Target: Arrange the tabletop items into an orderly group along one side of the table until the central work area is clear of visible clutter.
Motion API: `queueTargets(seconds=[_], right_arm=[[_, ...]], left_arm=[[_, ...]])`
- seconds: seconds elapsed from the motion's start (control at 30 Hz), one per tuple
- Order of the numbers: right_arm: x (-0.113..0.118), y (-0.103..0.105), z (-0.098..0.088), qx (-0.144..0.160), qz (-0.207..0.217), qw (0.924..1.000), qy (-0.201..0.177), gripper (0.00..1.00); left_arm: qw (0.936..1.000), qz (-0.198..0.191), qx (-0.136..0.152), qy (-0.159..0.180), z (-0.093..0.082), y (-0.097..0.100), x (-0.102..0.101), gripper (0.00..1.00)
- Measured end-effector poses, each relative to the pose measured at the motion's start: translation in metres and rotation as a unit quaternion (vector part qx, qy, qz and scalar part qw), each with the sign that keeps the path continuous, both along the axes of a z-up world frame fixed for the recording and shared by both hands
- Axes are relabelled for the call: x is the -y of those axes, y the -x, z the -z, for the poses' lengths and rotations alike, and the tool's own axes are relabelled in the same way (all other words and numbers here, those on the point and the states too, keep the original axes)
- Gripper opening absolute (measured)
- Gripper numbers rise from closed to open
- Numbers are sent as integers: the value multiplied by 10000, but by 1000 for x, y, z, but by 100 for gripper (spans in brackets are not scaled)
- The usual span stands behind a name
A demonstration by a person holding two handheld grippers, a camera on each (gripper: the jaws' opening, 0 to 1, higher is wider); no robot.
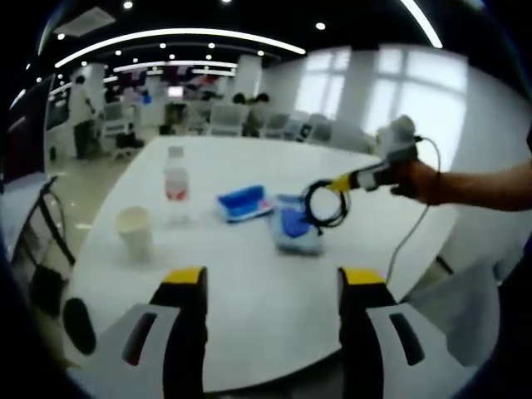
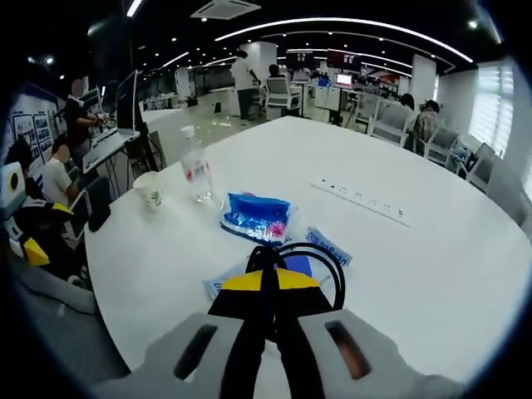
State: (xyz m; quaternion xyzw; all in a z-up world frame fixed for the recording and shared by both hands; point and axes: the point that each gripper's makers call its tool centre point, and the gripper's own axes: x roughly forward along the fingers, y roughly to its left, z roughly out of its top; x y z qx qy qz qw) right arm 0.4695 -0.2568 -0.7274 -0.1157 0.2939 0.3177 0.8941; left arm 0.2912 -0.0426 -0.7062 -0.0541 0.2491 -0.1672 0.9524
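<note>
You are holding the coiled cable (image 2: pixel 309 264) clamped in the right gripper (image 2: pixel 264 287) above the table (image 2: pixel 432 274) centre, left gripper (image 1: pixel 272 278) gaping empty; next, be lowering it beside the bottle (image 2: pixel 196 174) near the edge.

Bottle (image 2: pixel 194 173): clear, red label, stood upright beside the cup.
Paper cup (image 2: pixel 150 189): upright, near the table edge.
Blue packet (image 2: pixel 256 217): lay flat, mid-table.
Second blue packet (image 1: pixel 296 229): flat, under the cable.
Black cable coil (image 1: pixel 325 202): hung looped from the right gripper (image 2: pixel 268 281).

Left gripper (image 1: pixel 271 278) jaws wide apart; right gripper (image 2: pixel 268 281) jaws clamped together.
</note>
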Motion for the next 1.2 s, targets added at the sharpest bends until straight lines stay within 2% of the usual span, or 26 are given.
queueTargets(seconds=[0.27, 0.6, 1.2], right_arm=[[24, 8, -6, 21, 210, 9994, -267, 2], [45, 20, -6, 11, 390, 9989, -258, 2], [52, 34, 10, -200, 562, 9978, -294, 2]], left_arm=[[9999, 102, -34, -47, 1, 1, 4, 58], [9997, 233, -45, -98, 2, 3, 9, 58], [9998, 214, 16, -1, -1, 2, 9, 58]])
